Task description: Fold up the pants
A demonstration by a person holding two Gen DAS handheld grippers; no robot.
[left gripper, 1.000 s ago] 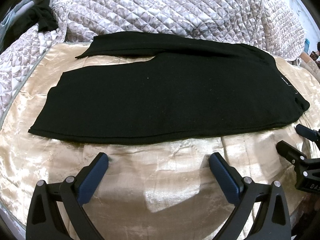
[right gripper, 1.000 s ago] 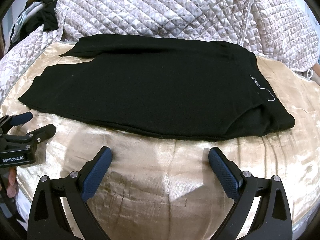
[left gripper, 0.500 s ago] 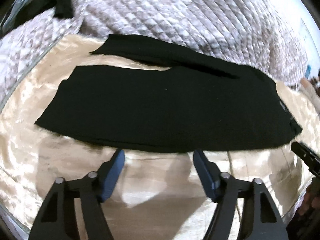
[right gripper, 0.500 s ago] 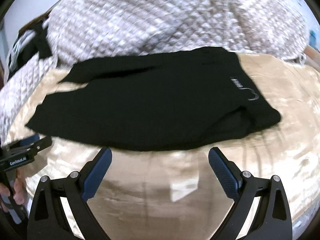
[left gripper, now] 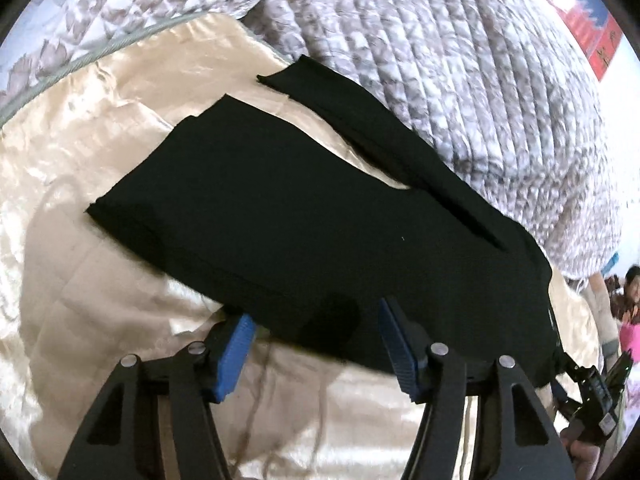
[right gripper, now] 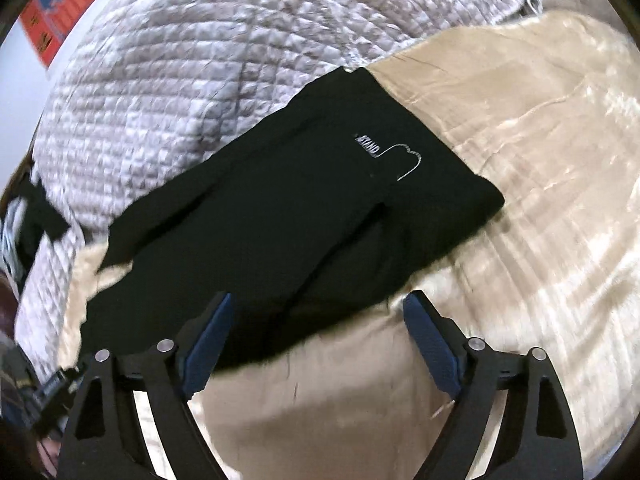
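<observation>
Black pants [left gripper: 304, 216] lie flat on a shiny beige sheet [left gripper: 80, 168], legs to the left and waist to the right. A small white logo [right gripper: 384, 154] marks the waist end [right gripper: 440, 200]. My left gripper [left gripper: 316, 344] is open, its blue pads at the near edge of the lower leg, the fabric edge between them. My right gripper [right gripper: 320, 328] is open at the near edge of the pants close to the waist. Each gripper shows in the other's view: the right one at far right [left gripper: 592, 396], the left one at far left [right gripper: 44, 392].
A grey quilted blanket [left gripper: 460, 64] is heaped behind the pants and also shows in the right wrist view [right gripper: 192, 60]. A dark garment [right gripper: 36, 216] lies at the far left. A red poster [left gripper: 580, 12] hangs on the wall. The beige sheet [right gripper: 540, 200] extends right.
Both grippers have moved forward and down to the near edge of the pants, the left tilting toward the legs, the right toward the waist. The left jaws have narrowed but stay open.
</observation>
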